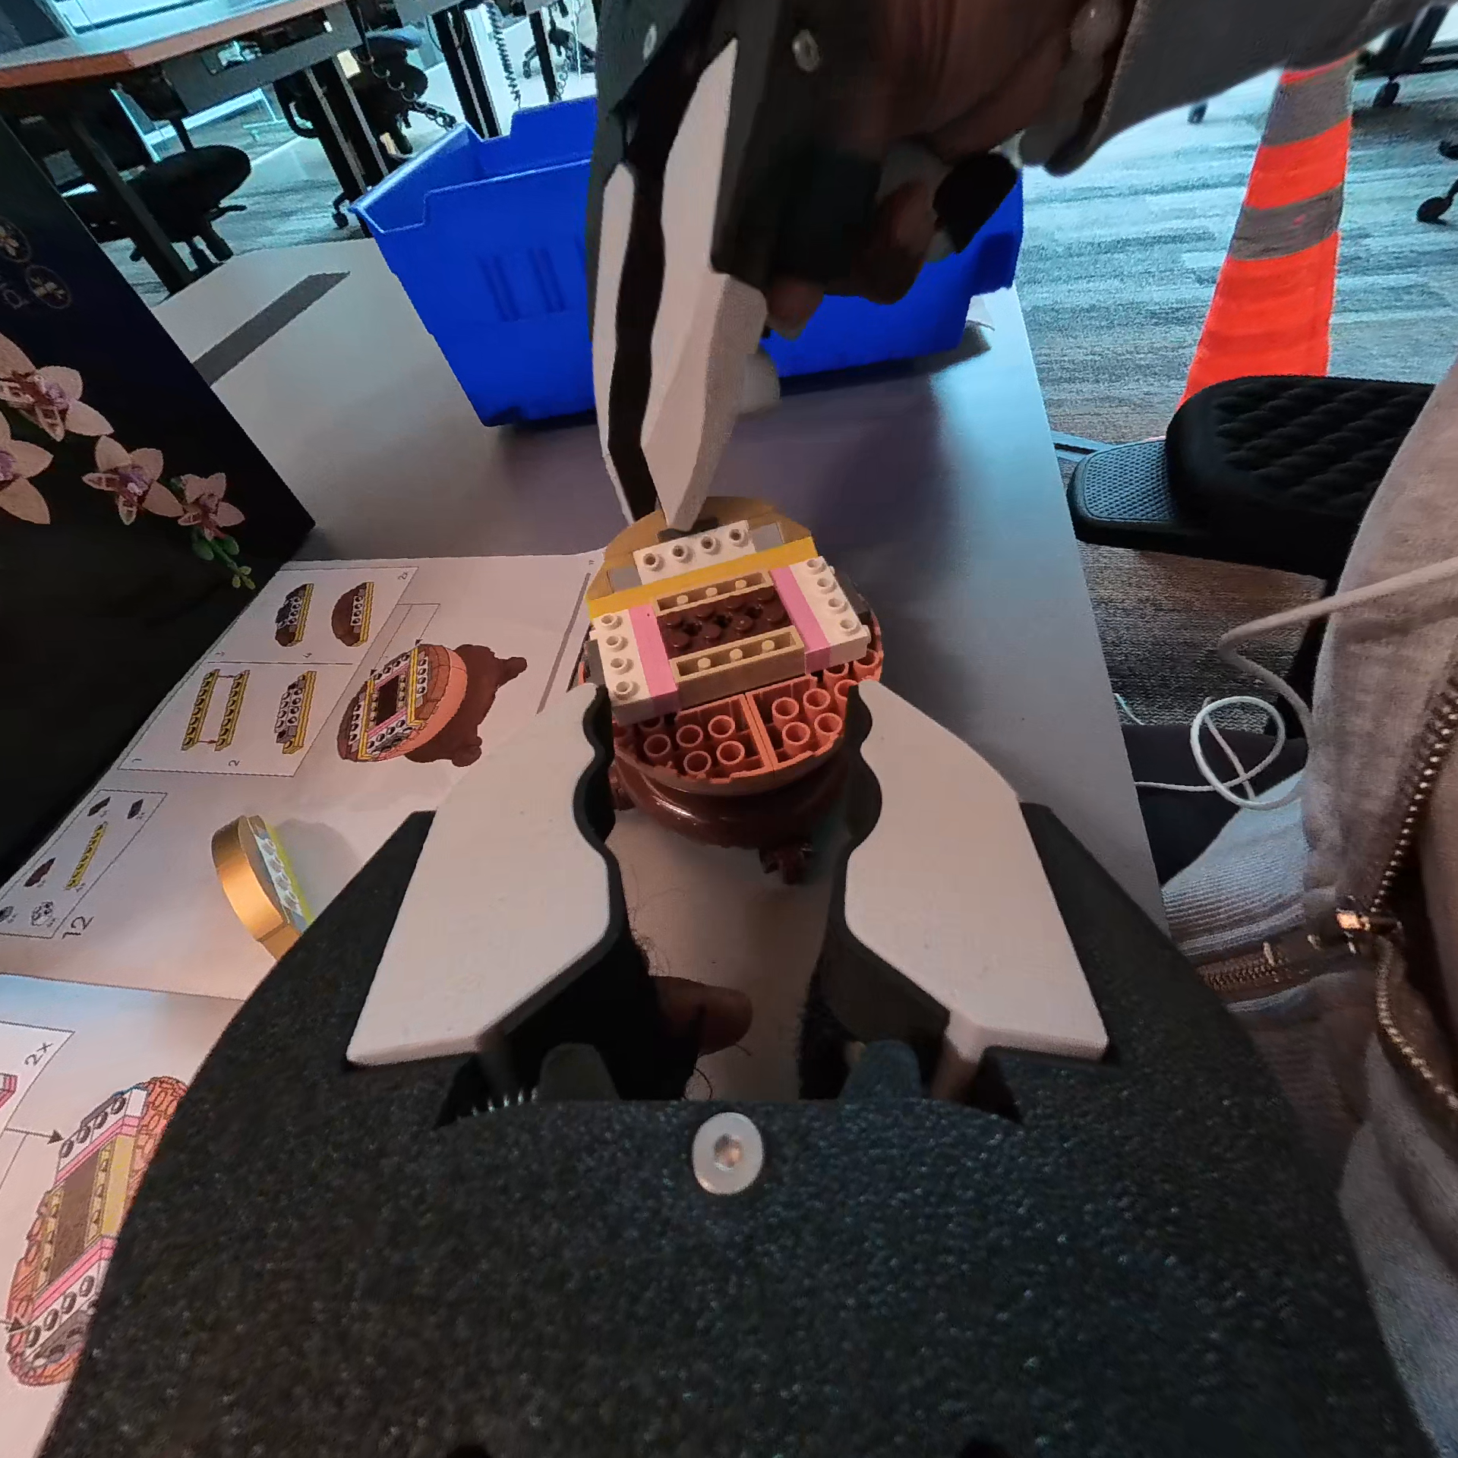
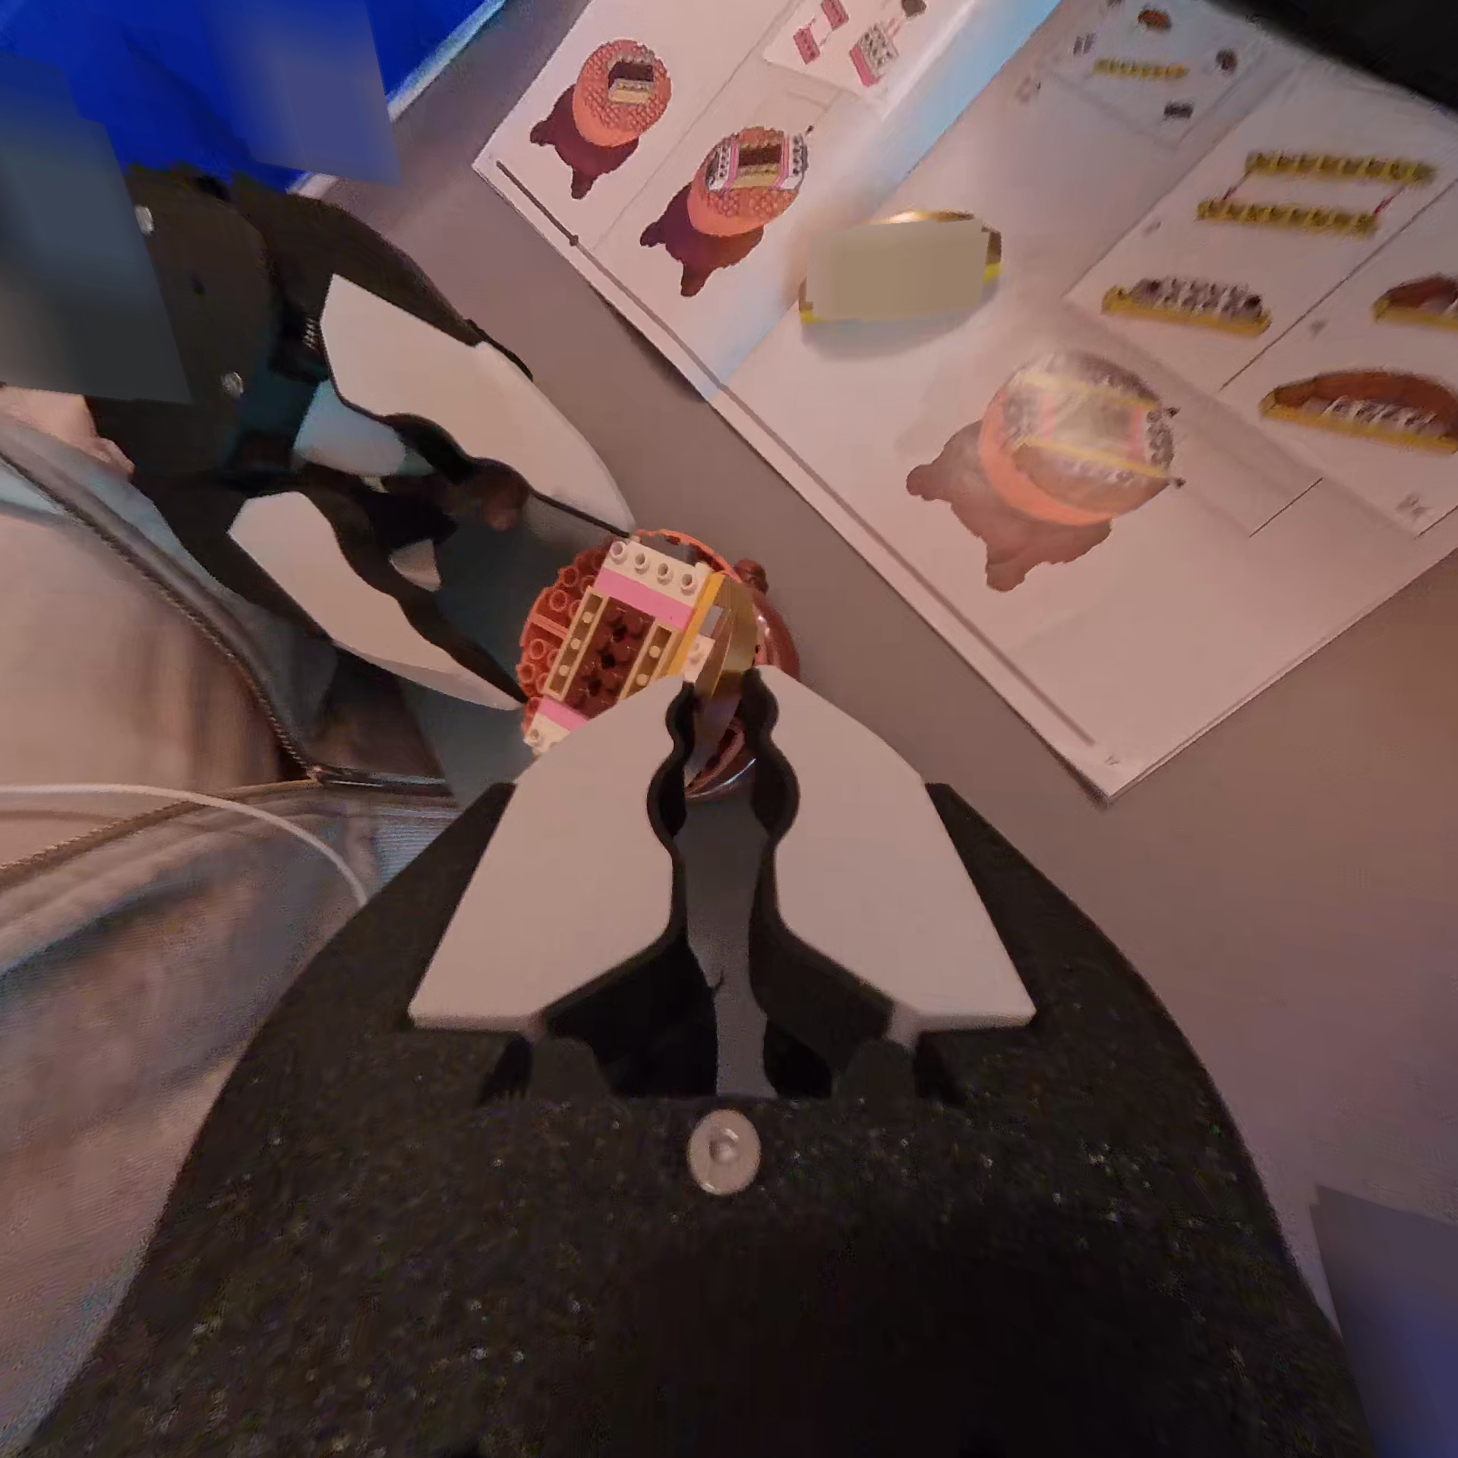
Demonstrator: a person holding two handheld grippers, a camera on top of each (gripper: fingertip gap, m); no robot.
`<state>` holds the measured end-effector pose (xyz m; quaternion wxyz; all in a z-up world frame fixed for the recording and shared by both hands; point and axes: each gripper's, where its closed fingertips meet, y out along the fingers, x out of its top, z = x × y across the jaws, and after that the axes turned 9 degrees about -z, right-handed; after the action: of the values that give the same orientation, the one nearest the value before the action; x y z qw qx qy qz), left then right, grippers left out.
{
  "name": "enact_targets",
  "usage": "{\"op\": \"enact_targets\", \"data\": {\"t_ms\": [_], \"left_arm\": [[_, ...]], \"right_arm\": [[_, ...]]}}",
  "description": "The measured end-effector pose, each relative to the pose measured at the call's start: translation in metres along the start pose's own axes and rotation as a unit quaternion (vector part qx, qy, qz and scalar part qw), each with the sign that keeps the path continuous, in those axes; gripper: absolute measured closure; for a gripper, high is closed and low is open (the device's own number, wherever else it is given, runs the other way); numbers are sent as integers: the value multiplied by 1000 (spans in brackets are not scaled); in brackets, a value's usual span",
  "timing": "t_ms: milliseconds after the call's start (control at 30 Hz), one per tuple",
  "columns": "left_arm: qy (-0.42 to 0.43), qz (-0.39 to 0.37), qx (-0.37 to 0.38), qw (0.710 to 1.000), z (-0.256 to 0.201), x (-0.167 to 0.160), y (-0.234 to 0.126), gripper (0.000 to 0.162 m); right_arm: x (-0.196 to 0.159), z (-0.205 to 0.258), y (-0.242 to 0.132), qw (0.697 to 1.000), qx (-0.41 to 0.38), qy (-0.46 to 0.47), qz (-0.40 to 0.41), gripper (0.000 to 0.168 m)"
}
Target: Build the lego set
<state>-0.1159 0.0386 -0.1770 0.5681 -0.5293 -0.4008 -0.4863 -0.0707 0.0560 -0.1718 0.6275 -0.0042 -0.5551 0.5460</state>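
A lego pot model (image 1: pixel 734 631) has a dark brown foot, a round salmon base and a white, pink, yellow and tan frame on top. My left gripper (image 1: pixel 726 706) is shut on its salmon base and holds it tilted over the grey table. It also shows in the right wrist view (image 2: pixel 572 615). My right gripper (image 2: pixel 719 686) is shut on a gold curved panel (image 2: pixel 734 627) at the model's (image 2: pixel 615 631) far side. In the left wrist view it (image 1: pixel 671 513) comes down from above onto that panel (image 1: pixel 722 505).
A second gold curved panel (image 1: pixel 252 876) lies on the open instruction booklet (image 1: pixel 237 710) at left; both also show in the right wrist view (image 2: pixel 990 248) (image 2: pixel 947 442). A dark set box (image 1: pixel 95 473) stands far left, a blue bin (image 1: pixel 489 260) behind. The table edge, a chair (image 1: pixel 1262 457) and an orange cone (image 1: pixel 1286 237) are at right.
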Motion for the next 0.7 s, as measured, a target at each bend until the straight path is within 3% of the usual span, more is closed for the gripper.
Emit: {"op": "enact_targets", "data": {"t_ms": [133, 400, 700], "left_arm": [[10, 3, 4, 1000, 0, 1, 1, 107], [5, 17, 15, 1000, -1, 0, 0, 106], [-5, 13, 21, 1000, -2, 0, 1, 106]], "right_arm": [[-4, -2, 2, 998, -22, -55, -21, 159], [2, 4, -2, 994, 23, -18, -105, 158], [-2, -2, 4, 994, 14, -26, -105, 160]]}}
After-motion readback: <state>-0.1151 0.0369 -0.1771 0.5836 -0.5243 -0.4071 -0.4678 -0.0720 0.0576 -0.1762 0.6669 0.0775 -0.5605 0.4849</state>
